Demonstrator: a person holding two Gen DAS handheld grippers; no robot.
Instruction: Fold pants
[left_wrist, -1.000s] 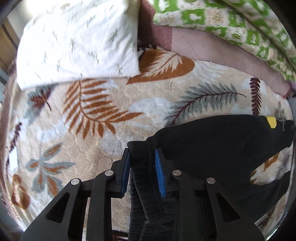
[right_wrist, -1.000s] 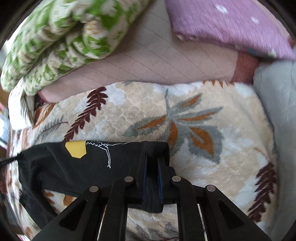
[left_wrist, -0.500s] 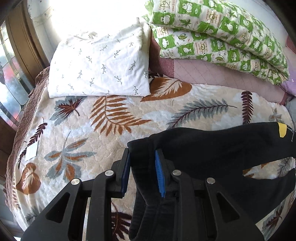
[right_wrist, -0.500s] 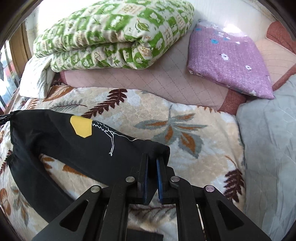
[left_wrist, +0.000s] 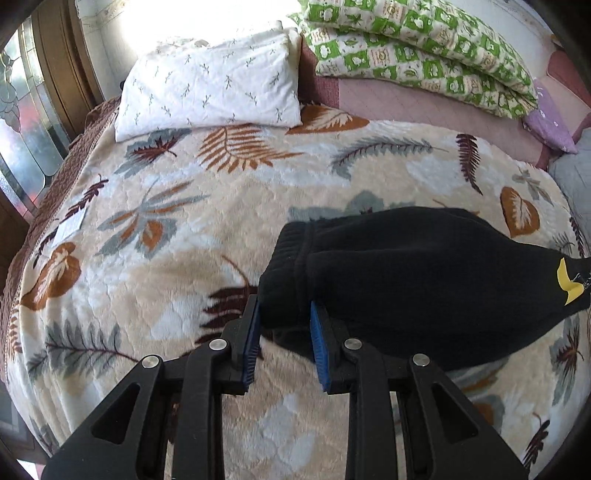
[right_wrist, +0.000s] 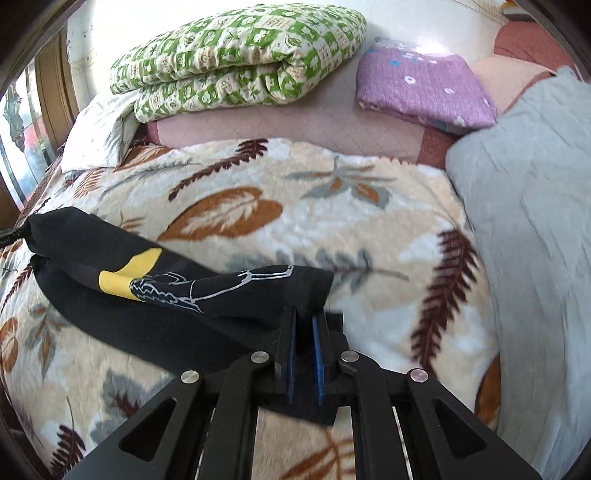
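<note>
Item one, the ground: a cream plush blanket printed with rust, grey and maroon leaves, spread across the whole bed.

Item two, bedding along the far edge: a folded green-and-white checked quilt, a white pillow with small sprig print, a folded lilac floral cloth, and a pale grey quilted cover at the right side.

Item three, the task's thing: black fleece pants with a yellow patch and white line drawing. We find them lifted off the blanket, strung between our two tools, with a lower layer sagging beneath.

Item four, the tools. Our left gripper is clamped on a thick ribbed end of the pants, its blue pads held apart by the bulk. Our right gripper is pinched nearly closed on the thinner opposite end.

Step in hand, as we judge it: carrying the garment aloft to lay it out or double it. The next move calls for lowering both ends evenly onto the blanket, keeping the cloth taut so the layers land flat.
</note>
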